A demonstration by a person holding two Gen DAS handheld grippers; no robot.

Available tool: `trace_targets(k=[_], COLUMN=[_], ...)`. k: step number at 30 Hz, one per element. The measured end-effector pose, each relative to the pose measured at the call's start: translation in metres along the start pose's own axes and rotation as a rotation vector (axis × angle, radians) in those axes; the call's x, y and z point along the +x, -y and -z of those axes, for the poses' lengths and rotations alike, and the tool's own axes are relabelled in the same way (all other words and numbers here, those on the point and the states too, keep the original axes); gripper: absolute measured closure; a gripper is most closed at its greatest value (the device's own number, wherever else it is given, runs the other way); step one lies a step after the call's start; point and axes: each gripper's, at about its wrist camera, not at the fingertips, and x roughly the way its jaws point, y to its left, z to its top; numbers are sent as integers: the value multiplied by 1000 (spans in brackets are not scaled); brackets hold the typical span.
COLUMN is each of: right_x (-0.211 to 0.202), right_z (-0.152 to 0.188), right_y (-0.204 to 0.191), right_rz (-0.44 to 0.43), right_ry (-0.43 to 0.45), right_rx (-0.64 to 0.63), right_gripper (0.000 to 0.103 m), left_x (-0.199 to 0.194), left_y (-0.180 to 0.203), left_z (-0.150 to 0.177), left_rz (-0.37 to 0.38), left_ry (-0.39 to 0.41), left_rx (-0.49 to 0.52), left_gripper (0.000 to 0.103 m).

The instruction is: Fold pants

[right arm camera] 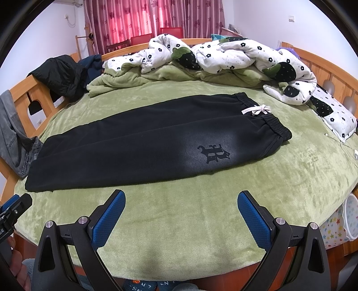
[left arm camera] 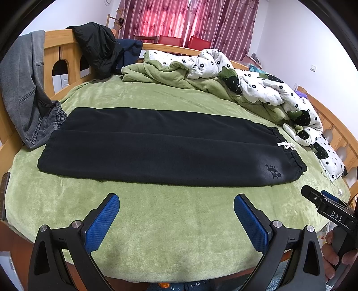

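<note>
Fingers (left arm camera: 101, 222) of the left gripper (left arm camera: 176, 220) spread wide apart, blue pads facing inward, holding nothing, low in the frame over bare green bed cover (left arm camera: 170, 235). Same for the right gripper (right arm camera: 181, 218): two blue-padded fingers (right arm camera: 109, 218) well apart, empty, above the near edge of the bed. Seen also at the lower right of the left wrist view, gripped by a hand (left arm camera: 337, 255).

Just beyond the fingertips, one pair of black pants (left arm camera: 165, 147) laid flat across the middle of the bed, legs stacked lengthwise. Elastic waistband (right arm camera: 271, 120) toward the right of frame with a white drawstring bow (right arm camera: 257, 109); dark gothic emblem (right arm camera: 213, 153) on a faded patch near the waist; leg hems toward the left.

Farther back, one crumpled white quilt (right arm camera: 235, 53) with black flowers and strawberry prints, green underside, heaped along the upper right. At the upper left, one grey denim garment (left arm camera: 24, 89) and one black jacket (left arm camera: 98, 49) draped over the wooden bed rail (left arm camera: 58, 42). Pink flowered curtains (left arm camera: 179, 18) behind.

Lower right of the right wrist view: a star-patterned bin (right arm camera: 345, 223) beside the bed, contents not visible.
</note>
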Motion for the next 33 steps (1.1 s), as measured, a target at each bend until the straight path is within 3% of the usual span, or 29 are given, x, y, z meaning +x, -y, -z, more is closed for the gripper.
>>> trace_targets(k=[16, 23, 28, 33], right_x=[3, 0, 6, 3], right_z=[-2, -8, -20, -36], right_y=[2, 11, 26, 32], right_rz=[-43, -125, -163, -53], right_ry=[-12, 5, 8, 119], right_rx=[25, 86, 144, 51], right_gripper=[4, 4, 4, 4], left_x=[-3, -4, 0, 36], left_y=[13, -5, -41, -81], left_z=[2, -12, -24, -13], left_rz=[17, 100, 38, -56], left_ry=[8, 33, 86, 33], left_rx=[-7, -59, -90, -109], left_gripper=[0, 0, 0, 0])
